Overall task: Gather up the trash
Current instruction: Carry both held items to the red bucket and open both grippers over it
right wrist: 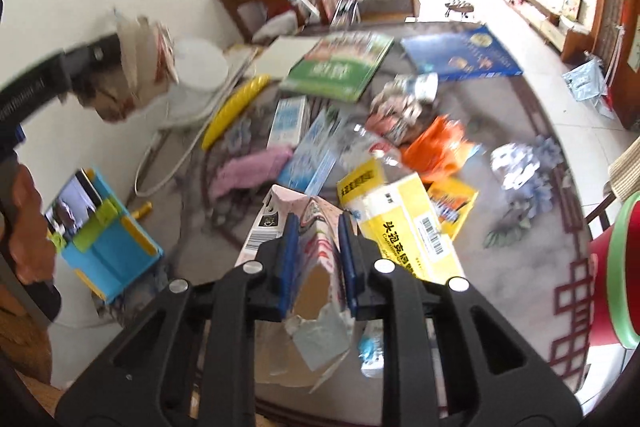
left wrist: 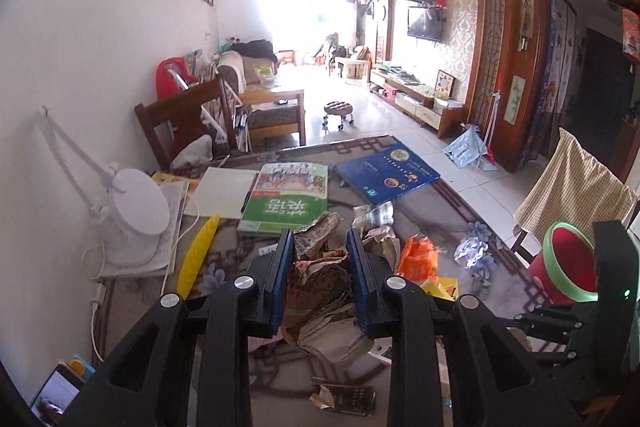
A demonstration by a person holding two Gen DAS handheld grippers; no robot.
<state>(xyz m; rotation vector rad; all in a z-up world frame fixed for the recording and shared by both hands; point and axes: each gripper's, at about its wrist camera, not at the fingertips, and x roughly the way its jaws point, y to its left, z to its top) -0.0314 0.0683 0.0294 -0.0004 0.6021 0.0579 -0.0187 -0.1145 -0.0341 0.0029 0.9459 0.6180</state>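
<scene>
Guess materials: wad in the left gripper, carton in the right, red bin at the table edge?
Crumpled wad in the left gripper: looks like printed paper, matte, with sharp creases and torn edges.
Torn carton in the right gripper: coated paperboard, seemingly; brown fibre shows inside the tear.
Red bin: likely moulded plastic, smooth, with a green rim.

left hand-held gripper (left wrist: pixel 320 247): clamped, raised; right hand-held gripper (right wrist: pixel 318 227): clamped, tilted down
</scene>
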